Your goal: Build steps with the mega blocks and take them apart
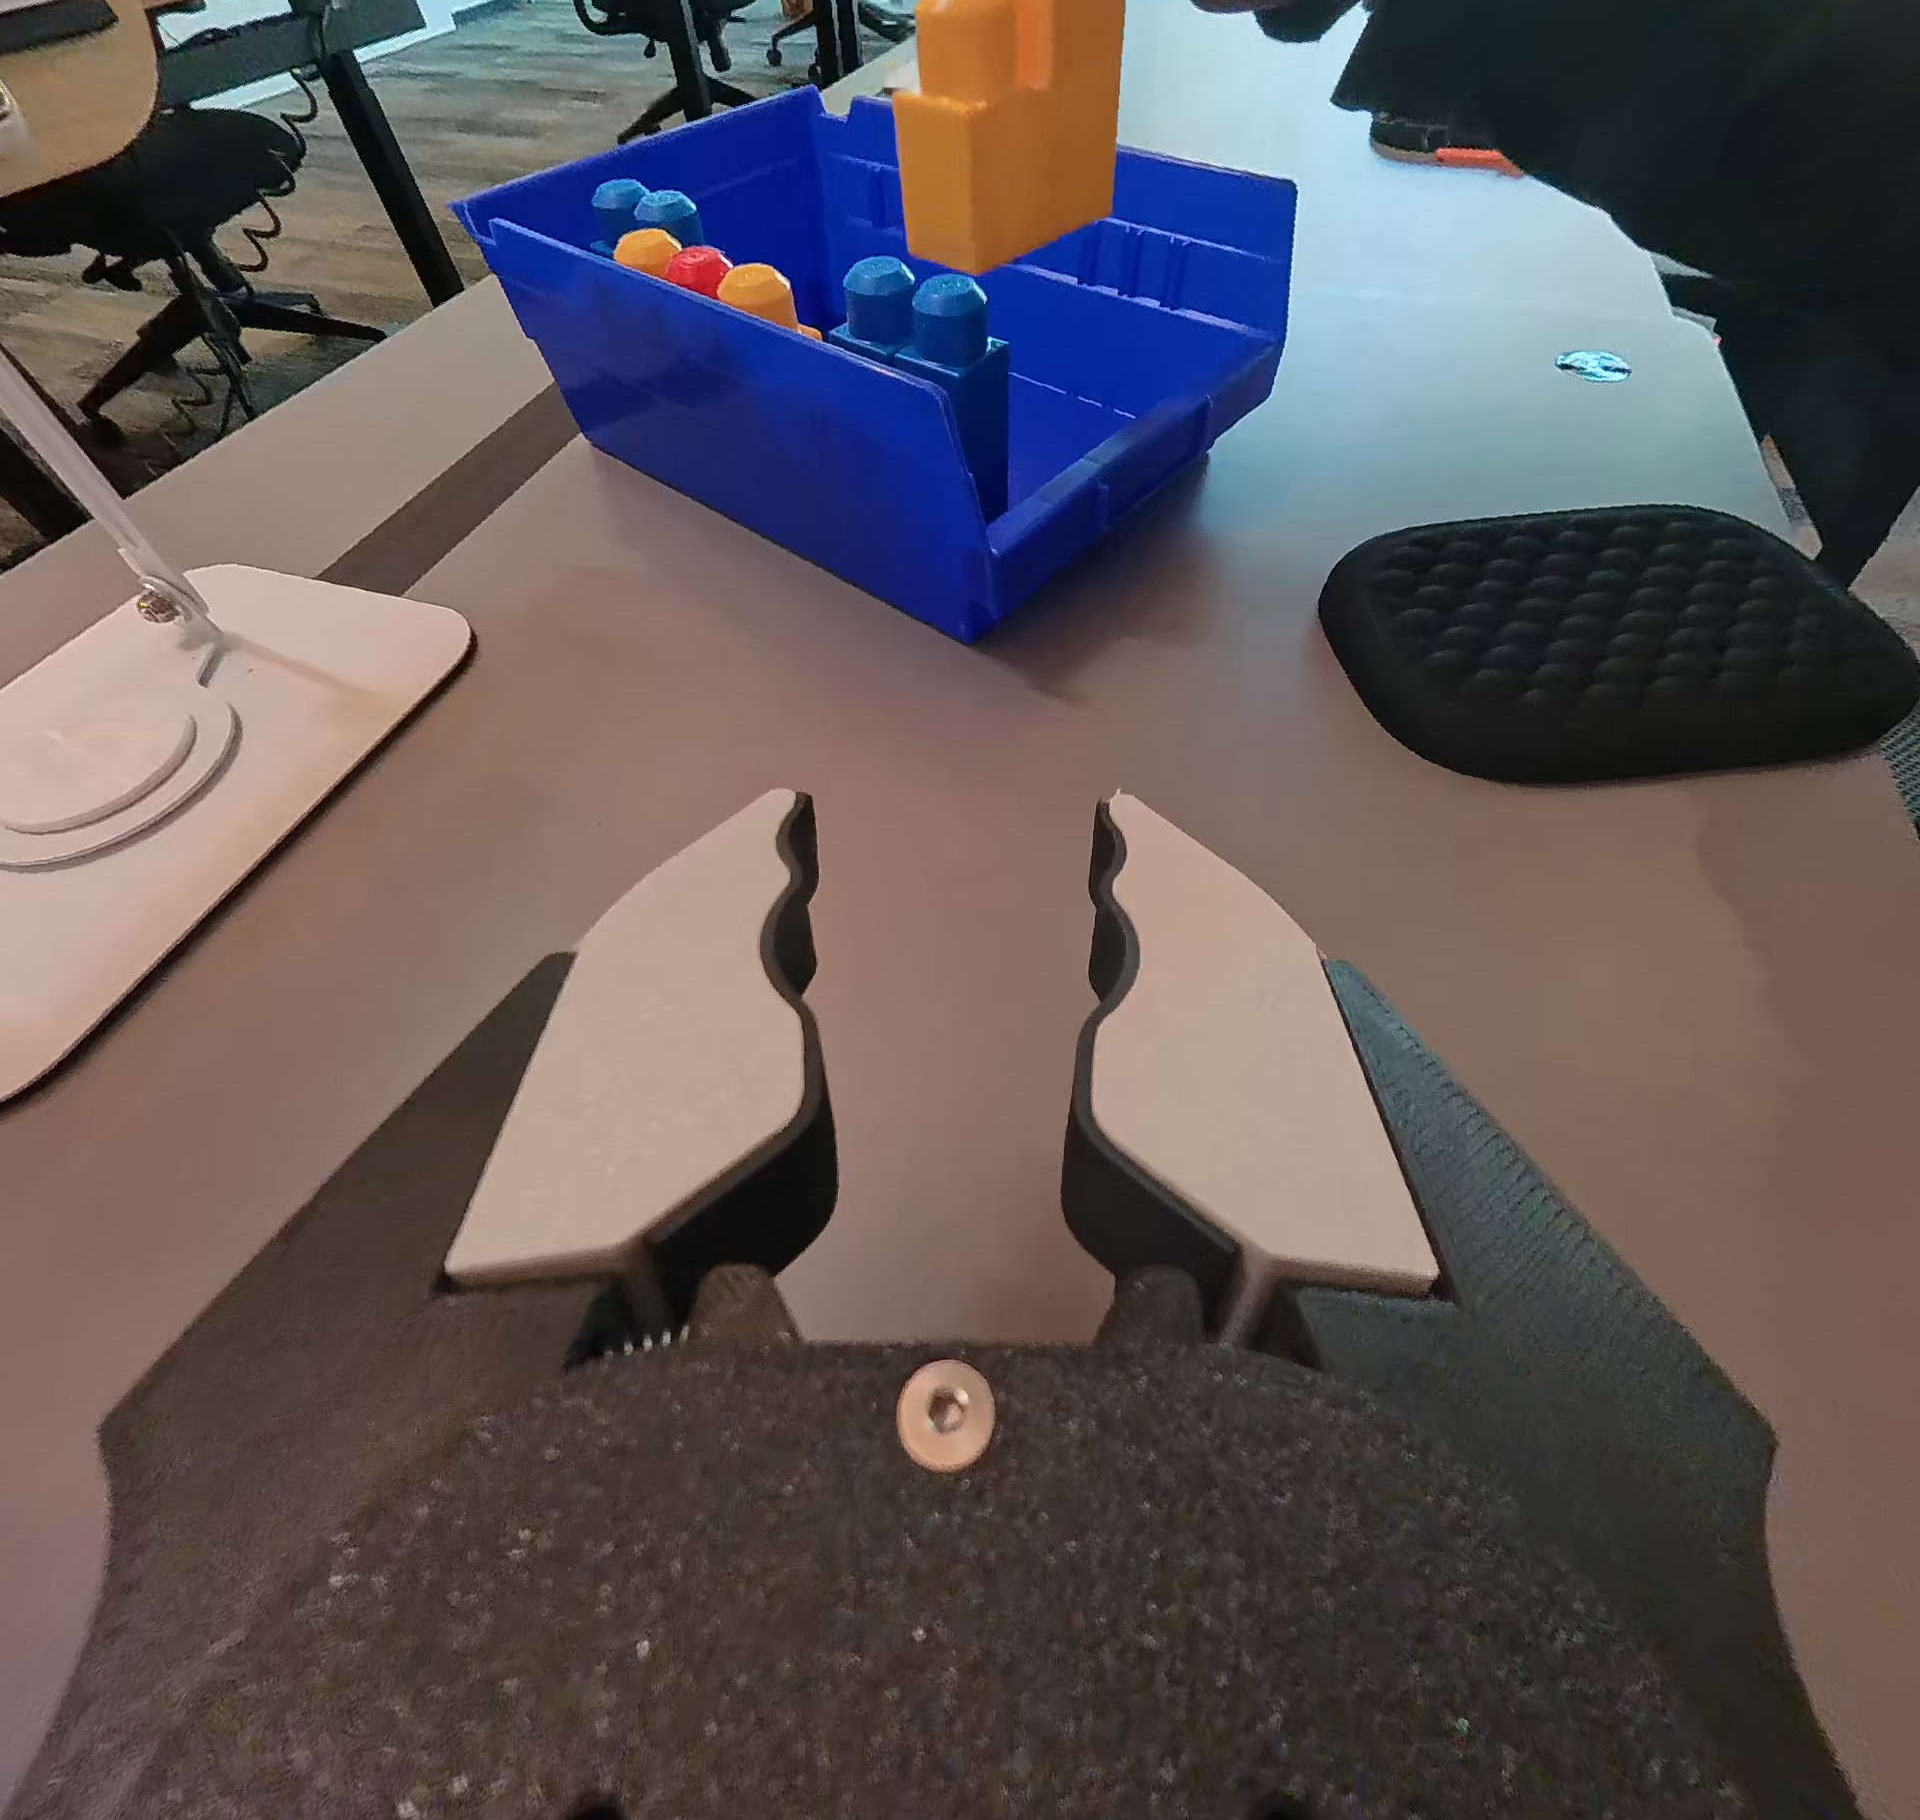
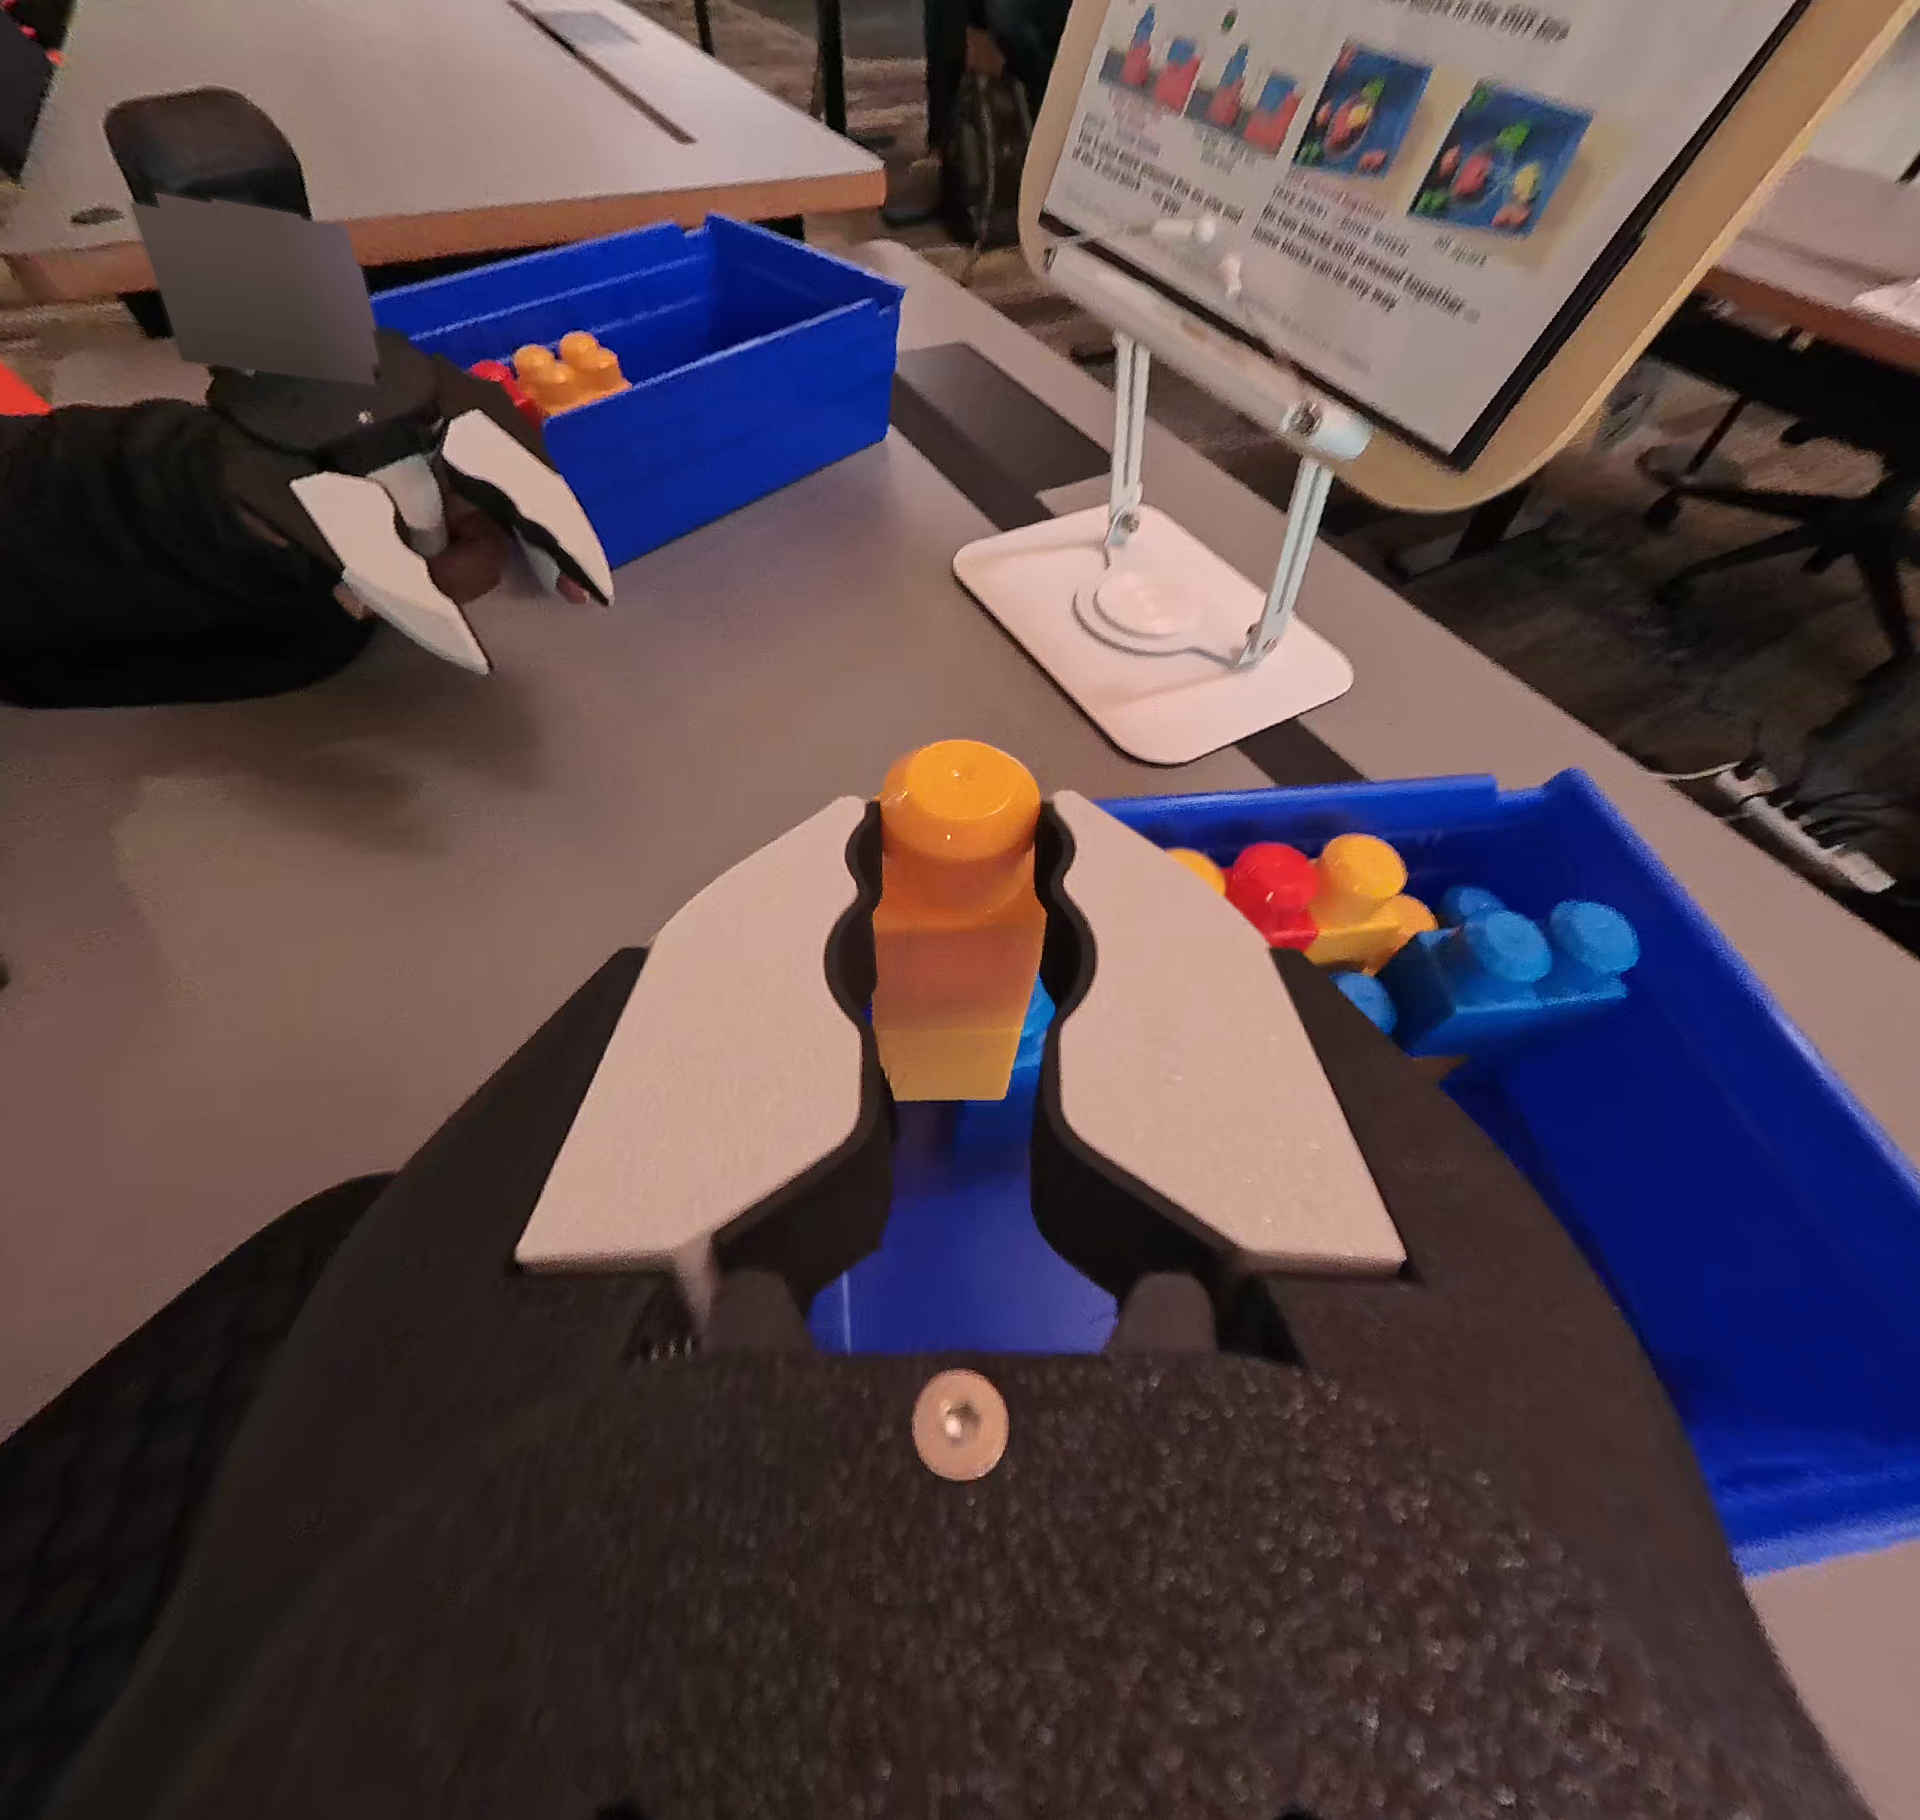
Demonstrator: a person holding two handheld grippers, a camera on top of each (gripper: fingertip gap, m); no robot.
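Open office: grey table [image 1: 727, 690], wood-edged desks [image 2: 436, 108] far, black office chairs [image 1: 197, 181] left, patterned carpet floor [image 1: 499, 118].

L wrist cam low over table [image 1: 935, 731], R cam above blue bin [image 2: 1662, 1199], both share bin

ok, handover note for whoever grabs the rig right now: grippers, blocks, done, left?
Right gripper: shut on an orange block, held in the air over the blue bin.
Left gripper: open, empty, low over the bare table.
Blocks: the rest are loose in that bin, including a blue block, a red block and orange ones. A second blue bin with a few blocks sits on the table's far side.
Done: one block picked. Nothing stacked on the table.
Left: build the steps, then take them apart.
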